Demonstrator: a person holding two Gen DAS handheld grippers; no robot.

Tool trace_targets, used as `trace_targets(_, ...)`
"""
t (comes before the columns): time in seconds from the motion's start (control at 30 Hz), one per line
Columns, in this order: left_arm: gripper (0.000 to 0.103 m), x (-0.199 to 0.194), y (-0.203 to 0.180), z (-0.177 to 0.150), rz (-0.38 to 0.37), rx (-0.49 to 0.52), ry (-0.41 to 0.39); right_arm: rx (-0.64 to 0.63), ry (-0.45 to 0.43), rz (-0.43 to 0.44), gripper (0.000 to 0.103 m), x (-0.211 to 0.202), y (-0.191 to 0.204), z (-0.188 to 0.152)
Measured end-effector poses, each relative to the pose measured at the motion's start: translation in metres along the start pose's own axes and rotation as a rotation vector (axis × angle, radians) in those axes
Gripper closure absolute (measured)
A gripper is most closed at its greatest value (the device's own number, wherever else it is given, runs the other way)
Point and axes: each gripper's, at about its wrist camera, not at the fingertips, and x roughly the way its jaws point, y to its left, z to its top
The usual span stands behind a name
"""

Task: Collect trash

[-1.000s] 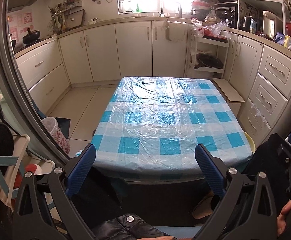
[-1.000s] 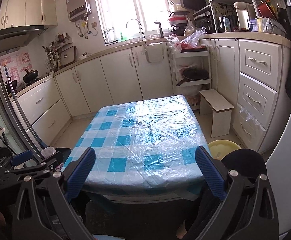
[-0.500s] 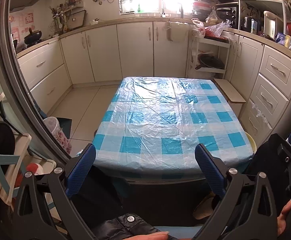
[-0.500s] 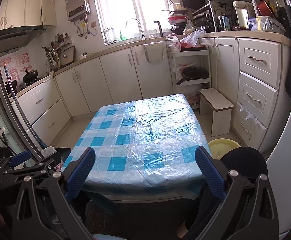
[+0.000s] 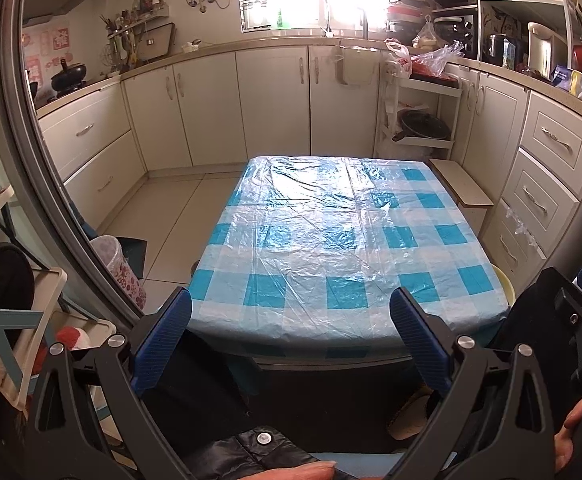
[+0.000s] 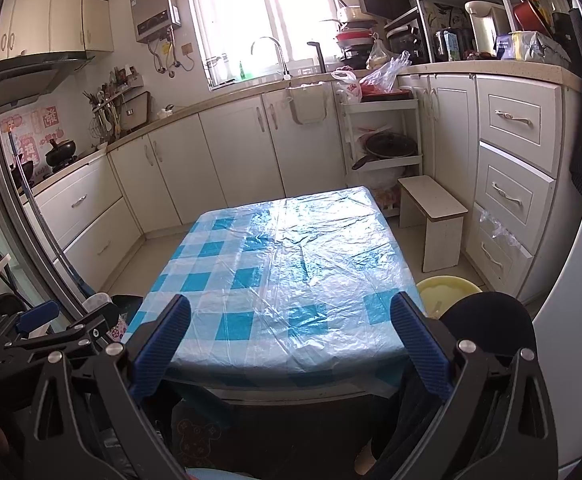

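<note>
Item: table (image 5: 431, 220) under blue-checked plastic sheet (image 5: 331, 240); no trash was visible on it. My left gripper (image 5: 291, 320) and right gripper (image 6: 291, 322) both hung spread wide, holding nothing. I judged the sheet light, limp and slippery, best pinched at a hanging edge. The right view alone showed a yellow basin (image 6: 447, 286) whole; the left alone showed a patterned bin (image 5: 117, 264).

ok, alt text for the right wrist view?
The open right gripper points at a table covered in blue-checked plastic, with nothing on it. A white stool and a yellow basin sit to the table's right, and cabinets run along the walls under a bright window.
</note>
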Motion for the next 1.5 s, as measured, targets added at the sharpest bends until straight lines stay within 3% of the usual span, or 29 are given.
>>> trace_targets(1.5,0.008,-0.0017,0.0003,0.0005,0.009,0.003,-0.008,-0.001,0.005,-0.001,0.007,0.0005,0.0029,-0.0048)
